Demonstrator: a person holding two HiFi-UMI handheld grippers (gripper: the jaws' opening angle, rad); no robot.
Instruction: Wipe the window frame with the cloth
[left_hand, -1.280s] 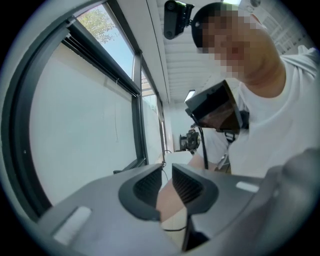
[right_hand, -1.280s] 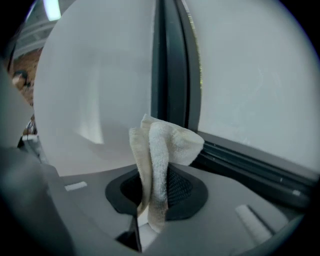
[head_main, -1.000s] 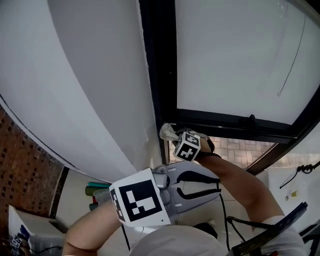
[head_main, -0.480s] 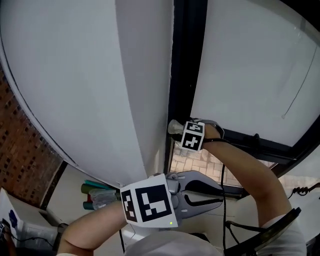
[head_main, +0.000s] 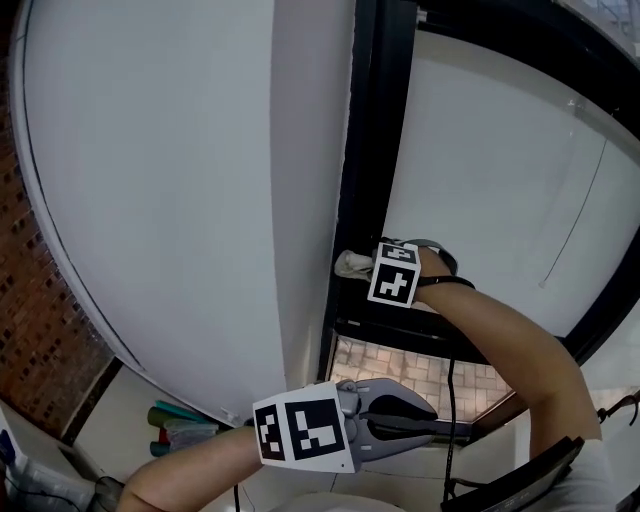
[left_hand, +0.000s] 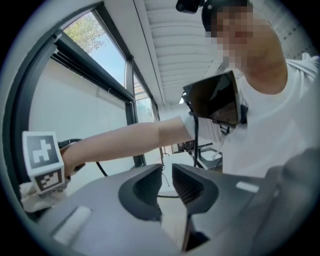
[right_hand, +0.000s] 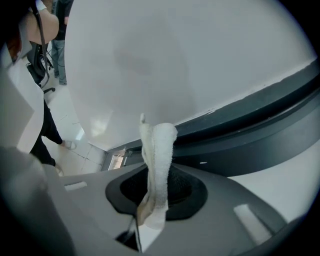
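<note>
White wall (head_main: 200, 180) fills the left of your view, with brick (head_main: 40, 330) at its far edge, and the black window frame (head_main: 365, 150) runs up the middle beside a pale pane (head_main: 480, 200). Your white cloth (head_main: 352, 263) sits low on the frame's upright bar, just above the point where it meets a horizontal bar. From the head view the cloth looks pressed to the bar, though actual contact is hard to confirm. Your right claw (head_main: 362, 266) is pinching that cloth. In the right gripper view its jaws are closed on a folded strip that stands up from between them. Its marker cube (head_main: 395, 275) faces you, and your right forearm reaches up to it from the lower right, nearly straight.

Your left claw (head_main: 430, 425) hangs low, well apart from the frame and under the right forearm, pointing to the right. Its jaws are drawn close together with only a thin slit between them and nothing held. Paving (head_main: 400, 365) shows through the lower glass. Some coloured bottles (head_main: 180, 420) lie at the lower left, and you cannot tell what they contain.
</note>
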